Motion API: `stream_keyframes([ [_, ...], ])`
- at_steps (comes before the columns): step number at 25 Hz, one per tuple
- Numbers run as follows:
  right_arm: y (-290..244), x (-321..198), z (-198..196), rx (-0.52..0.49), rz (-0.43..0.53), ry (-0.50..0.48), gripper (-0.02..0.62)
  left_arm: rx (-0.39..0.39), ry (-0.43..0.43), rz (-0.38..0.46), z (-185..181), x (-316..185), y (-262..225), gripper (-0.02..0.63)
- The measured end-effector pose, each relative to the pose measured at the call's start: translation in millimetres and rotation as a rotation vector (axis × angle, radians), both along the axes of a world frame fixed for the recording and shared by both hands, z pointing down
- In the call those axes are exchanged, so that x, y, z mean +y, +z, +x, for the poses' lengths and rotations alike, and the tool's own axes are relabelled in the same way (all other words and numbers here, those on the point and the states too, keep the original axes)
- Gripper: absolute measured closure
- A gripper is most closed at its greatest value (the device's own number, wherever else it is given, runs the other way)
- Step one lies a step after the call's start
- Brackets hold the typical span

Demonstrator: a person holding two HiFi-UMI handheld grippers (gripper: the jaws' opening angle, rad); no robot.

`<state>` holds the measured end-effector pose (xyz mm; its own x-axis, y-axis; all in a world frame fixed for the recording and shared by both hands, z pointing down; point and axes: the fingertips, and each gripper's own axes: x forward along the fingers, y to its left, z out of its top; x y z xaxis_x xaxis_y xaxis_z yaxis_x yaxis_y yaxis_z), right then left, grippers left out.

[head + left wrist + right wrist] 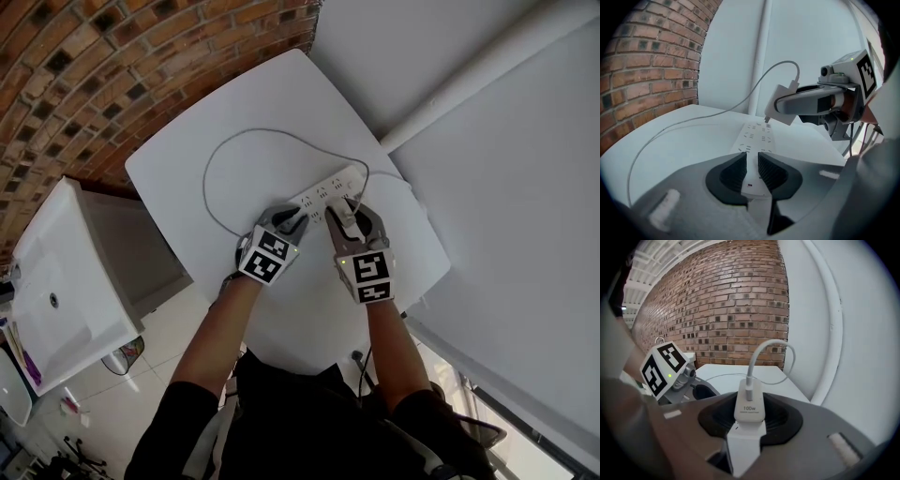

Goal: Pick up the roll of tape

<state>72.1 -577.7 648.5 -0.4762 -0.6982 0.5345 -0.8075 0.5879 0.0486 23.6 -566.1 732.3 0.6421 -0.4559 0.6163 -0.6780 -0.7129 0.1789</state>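
No roll of tape shows in any view. A white power strip (328, 190) lies on the white table (216, 122), with its thin cable (225, 150) looping round the tabletop. My left gripper (291, 221) is shut on the strip's near end (757, 136), the pads (733, 171) pressing its two sides. My right gripper (349, 217) is shut on a white charger (750, 404) marked 100w, whose white cord (761, 350) arches away. In the left gripper view the charger (783, 104) hangs just above the strip's far end, its prongs clear of the sockets.
A brick wall (84, 66) runs behind the table. A white cabinet (66, 272) stands to the left, below table height. A white pipe (469, 84) and a white wall close off the right side. The table's edges lie close on all sides.
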Motion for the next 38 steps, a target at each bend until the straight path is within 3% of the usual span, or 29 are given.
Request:
stream_keyframes([
  [6,-10.3,7.3,27.1,-0.112,-0.045,0.1,0.456,-0.017,0.034,0.018,-3.9,3.8,3.1,0.532],
  [10,-8.1,14.8,60.7,-0.28,-0.138,0.222,0.454,-0.009,0.033,0.008,-9.0,14.3,-3.9,0.532],
  [13,4.9,28.4,77.7,-0.338,-0.203,0.281,0.454,0.002,0.051,0.022,-7.3,26.9,-9.7,0.532],
  [17,27.4,50.4,80.1,-0.345,-0.273,0.297,0.454,0.0,0.083,0.04,-2.6,40.5,-16.8,0.532],
  [24,56.7,85.8,71.8,-0.483,-0.436,0.375,0.454,0.019,0.1,0.04,-3.0,66.7,-26.7,0.532],
  [34,82.1,112.4,59.2,-0.396,-0.5,0.315,0.453,0.015,0.086,0.009,-9.6,90.0,-24.0,0.532],
  [38,82.3,118.2,52.4,-0.407,-0.511,0.288,0.453,0.014,0.089,0.0,-9.1,99.1,-22.4,0.532],
])
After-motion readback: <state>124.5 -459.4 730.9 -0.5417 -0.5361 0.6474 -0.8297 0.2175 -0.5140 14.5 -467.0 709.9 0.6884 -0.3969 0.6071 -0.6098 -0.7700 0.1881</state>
